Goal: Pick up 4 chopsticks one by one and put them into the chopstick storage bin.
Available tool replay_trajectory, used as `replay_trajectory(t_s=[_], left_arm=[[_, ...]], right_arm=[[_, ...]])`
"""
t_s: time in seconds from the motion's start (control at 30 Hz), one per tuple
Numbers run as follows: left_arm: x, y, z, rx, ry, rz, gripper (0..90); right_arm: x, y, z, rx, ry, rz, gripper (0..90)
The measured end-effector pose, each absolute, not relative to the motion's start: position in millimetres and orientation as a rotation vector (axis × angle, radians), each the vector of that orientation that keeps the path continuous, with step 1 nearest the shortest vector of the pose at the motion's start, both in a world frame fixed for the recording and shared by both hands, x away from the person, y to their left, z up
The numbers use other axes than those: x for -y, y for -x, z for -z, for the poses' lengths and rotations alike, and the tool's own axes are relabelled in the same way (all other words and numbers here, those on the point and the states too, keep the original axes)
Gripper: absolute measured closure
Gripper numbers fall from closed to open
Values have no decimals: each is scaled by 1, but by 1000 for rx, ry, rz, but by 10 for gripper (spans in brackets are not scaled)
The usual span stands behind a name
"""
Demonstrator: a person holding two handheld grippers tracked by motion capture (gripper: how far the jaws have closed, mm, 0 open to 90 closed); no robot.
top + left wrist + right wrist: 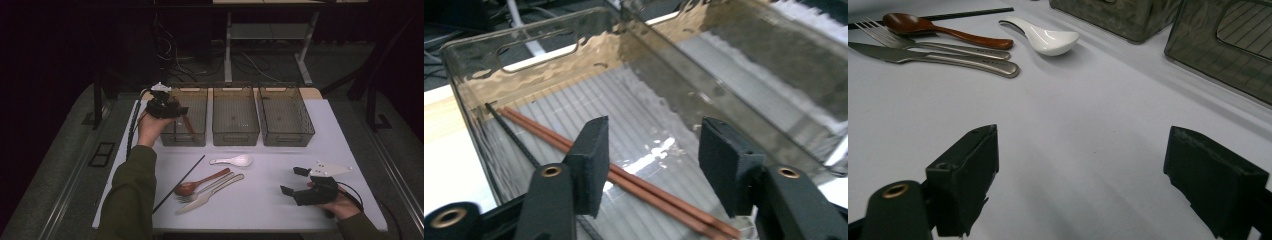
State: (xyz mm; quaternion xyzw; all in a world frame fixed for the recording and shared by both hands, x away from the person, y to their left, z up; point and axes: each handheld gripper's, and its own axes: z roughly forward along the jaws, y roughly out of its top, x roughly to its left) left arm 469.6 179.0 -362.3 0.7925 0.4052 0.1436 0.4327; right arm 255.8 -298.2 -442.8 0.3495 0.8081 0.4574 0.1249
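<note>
Between the jaws of the left gripper (651, 167) nothing is clamped — they stand apart above the left bin (197, 95), and the reddish-brown chopsticks (624, 176) lie loose on its ribbed floor, running under the jaws from the far corner toward the near wall, with a thin black stick (511, 134) just beside them. The right gripper (1088, 180) rests low over bare desk with its jaws wide apart and nothing in them, well away from the cutlery. Judging by how things lie, the sorting of utensils into bins is at an early stage: the chopsticks appear to be delivered, while the rest waits on the desk — a white soup spoon (234, 160), a brown wooden spoon (197, 183), a fork (202, 190), a knife (210, 194) and a single black chopstick (179, 183), all gathered near the front left. The middle bin (235, 90) and the right bin (286, 90) look empty as far as the high view shows. All three are smoky, see-through plastic with slotted handles, set side by side along the back edge. They stand on a pale white desk (270, 195), smooth and matte. Around it the room is dark — grey carpeted floor (70, 145), loose cables (175, 62) behind the bins, and the white legs of another table frame (228, 55) farther back.
</note>
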Motion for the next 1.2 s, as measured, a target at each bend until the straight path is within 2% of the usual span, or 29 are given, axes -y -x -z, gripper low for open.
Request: replay_trajectory(t_s=[0.33,0.8,1.2], left_arm=[[-188,-438,352,-963,-1955,-354,339],[-194,-379,365,-916,-1956,-316,272],[-195,-345,377,-906,-1939,-343,239]], right_arm=[[298,-256,442,-2353,-1007,-1334,140],[295,-255,445,-2330,-1013,-1371,139],[291,-252,445,-2349,-970,-1363,140]])
